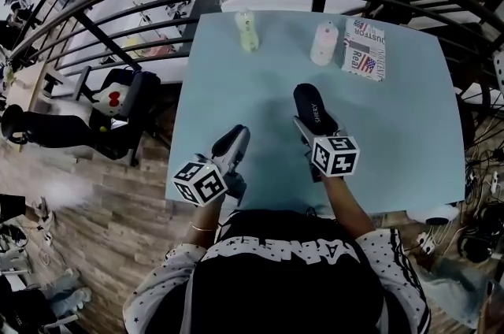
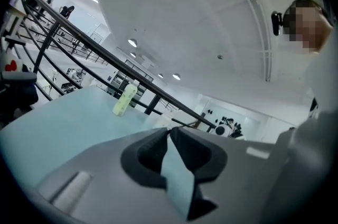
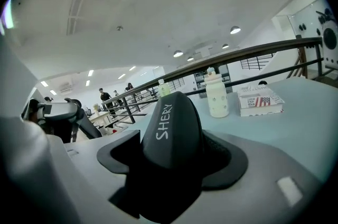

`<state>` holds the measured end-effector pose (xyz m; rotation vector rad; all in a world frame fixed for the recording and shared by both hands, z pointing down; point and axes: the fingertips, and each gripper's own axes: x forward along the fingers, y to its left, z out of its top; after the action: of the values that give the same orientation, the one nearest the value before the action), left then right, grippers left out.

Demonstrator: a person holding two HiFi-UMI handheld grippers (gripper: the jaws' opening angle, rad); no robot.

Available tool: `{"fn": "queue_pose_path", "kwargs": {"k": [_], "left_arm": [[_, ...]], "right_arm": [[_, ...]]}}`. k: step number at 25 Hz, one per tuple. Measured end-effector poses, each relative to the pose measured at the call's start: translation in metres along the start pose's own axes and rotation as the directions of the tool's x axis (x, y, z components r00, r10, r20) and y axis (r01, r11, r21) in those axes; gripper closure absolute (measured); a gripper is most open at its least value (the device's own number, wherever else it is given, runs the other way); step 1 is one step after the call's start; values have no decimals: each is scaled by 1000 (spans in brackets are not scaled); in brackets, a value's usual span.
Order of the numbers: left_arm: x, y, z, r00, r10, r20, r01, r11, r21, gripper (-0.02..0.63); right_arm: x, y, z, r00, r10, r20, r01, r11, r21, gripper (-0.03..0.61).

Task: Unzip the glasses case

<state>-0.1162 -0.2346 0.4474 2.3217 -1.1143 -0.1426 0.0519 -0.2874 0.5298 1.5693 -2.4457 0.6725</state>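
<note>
Closest in, the person's patterned shirt (image 1: 291,285) fills the bottom edge; past it lies the pale blue tabletop (image 1: 394,128); the right gripper (image 1: 309,120) is clamped wide around the black glasses case (image 1: 313,104), zip closed, lettered end poking out past the jaws; the left gripper (image 1: 234,139) sits left of the case and nearer the person, jaws together on nothing; beyond the case to the right, a flag-print book (image 1: 364,49); straight beyond it, a white bottle (image 1: 324,42); beyond-left, a green bottle (image 1: 248,31).
</note>
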Motion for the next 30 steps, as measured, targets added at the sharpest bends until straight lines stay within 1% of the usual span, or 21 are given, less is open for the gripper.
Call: {"fn": "queue_pose_path", "kwargs": {"k": [4, 6, 9, 13, 17, 21, 24, 26, 30], "left_arm": [[5, -22, -2, 996, -92, -3, 92, 993, -72, 614], [7, -33, -2, 991, -133, 0, 132, 987, -89, 614], [12, -49, -3, 981, -195, -18, 193, 978, -83, 614], [17, -71, -7, 961, -269, -59, 266, 962, -52, 614], [22, -89, -12, 947, -311, -81, 307, 950, -60, 614], [21, -100, -12, 933, -351, -86, 341, 934, -107, 614], [22, -107, -11, 926, -367, -93, 358, 929, -100, 614], [23, -113, -11, 919, -382, -98, 372, 923, -101, 614], [23, -125, -8, 909, -409, -78, 399, 909, -117, 614]], "right_arm": [[-19, 14, 22, 997, 59, 53, -56, 997, -49, 224], [-29, 23, 30, 993, 94, 73, -88, 993, -79, 224], [-41, 40, 40, 984, 152, 90, -140, 982, -125, 224], [-58, 61, 46, 969, 230, 94, -211, 962, -174, 224], [-76, 74, 47, 949, 301, 96, -276, 937, -214, 224], [-90, 91, 46, 923, 371, 101, -336, 907, -254, 224], [-100, 107, 49, 899, 426, 108, -380, 877, -293, 224], [-104, 114, 48, 885, 454, 103, -407, 862, -302, 224], [-112, 125, 43, 866, 495, 73, -447, 831, -331, 224]]}}
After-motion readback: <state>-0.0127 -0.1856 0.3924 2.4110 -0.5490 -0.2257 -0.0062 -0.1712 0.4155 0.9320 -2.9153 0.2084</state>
